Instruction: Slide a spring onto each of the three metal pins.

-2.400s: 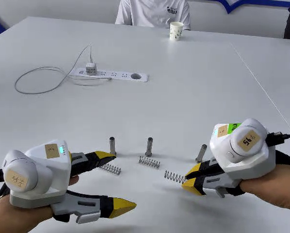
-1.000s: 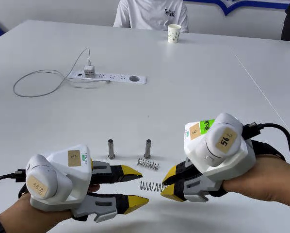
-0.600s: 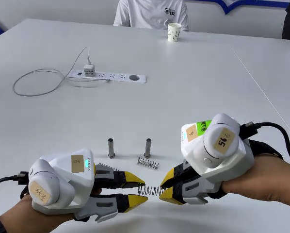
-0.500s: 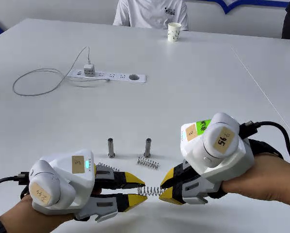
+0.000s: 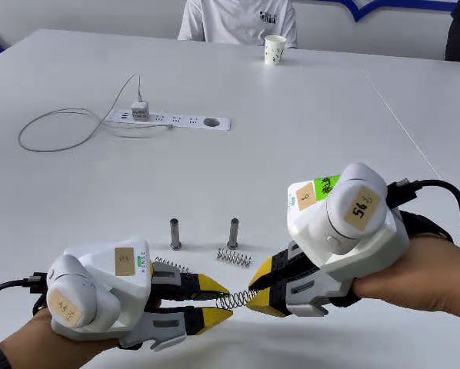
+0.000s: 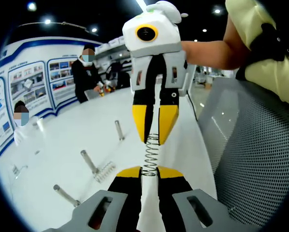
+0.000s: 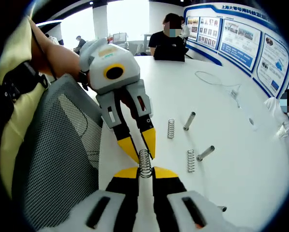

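- Spring, head view: stretched between the two grippers, one end in each, apparently clear of the bench.
- Left gripper at lower left, fingers clenched on the spring's left end. Right gripper at lower right, fingers clenched on the other end.
- Left pin and right pin stand upright just beyond the grippers. One loose spring lies on the bench near the foot of the right pin. A second loose spring lies near the left pin, partly hidden by the left gripper.
- Far side of the bench: power strip with a white plug and a cable, paper cup, and a seated person in a white shirt.
- Left gripper view: left gripper fingers pinch the near end of the spring. Right gripper faces it and grips the far end.
- Same view: far pin, middle pin and near pin stand in a row. A loose spring lies at the foot of the middle pin.
- Right gripper view: right gripper fingers closed on the spring. Left gripper holds its opposite end.
- Same view: two pins, each with a loose spring just beside it on the bench.
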{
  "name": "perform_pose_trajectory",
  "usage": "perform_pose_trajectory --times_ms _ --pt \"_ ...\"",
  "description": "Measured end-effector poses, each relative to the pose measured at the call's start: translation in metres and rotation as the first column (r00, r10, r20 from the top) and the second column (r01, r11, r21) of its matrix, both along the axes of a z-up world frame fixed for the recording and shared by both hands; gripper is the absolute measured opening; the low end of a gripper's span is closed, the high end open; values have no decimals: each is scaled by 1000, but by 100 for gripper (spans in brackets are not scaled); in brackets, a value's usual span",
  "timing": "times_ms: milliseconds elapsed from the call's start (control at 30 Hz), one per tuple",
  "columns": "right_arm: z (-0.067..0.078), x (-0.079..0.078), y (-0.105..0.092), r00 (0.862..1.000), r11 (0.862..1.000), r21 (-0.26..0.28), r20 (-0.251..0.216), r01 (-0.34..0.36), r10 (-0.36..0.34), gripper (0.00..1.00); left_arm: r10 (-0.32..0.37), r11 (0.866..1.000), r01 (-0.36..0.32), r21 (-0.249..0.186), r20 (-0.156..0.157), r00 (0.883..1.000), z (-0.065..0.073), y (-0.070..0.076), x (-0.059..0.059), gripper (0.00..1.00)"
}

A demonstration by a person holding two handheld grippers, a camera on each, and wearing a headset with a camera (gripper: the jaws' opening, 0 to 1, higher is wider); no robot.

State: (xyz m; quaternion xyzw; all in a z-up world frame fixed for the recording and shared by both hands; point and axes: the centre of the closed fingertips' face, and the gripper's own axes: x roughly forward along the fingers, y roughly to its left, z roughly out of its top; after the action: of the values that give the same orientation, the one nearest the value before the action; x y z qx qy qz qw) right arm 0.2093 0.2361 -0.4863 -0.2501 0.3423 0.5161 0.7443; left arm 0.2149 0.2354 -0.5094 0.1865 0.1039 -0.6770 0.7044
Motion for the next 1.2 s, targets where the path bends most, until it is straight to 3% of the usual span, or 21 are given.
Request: perform_pose_trajectory --times_ms 567,1200 --pt "13 3 15 999 999 11 39 -31 31 11 -2 1000 2 -1 -6 1000 1 -1 -2 11" --pt "15 3 24 997 999 2 53 -53 53 11 -2 1000 2 -6 -26 1000 -1 -1 -4 11"
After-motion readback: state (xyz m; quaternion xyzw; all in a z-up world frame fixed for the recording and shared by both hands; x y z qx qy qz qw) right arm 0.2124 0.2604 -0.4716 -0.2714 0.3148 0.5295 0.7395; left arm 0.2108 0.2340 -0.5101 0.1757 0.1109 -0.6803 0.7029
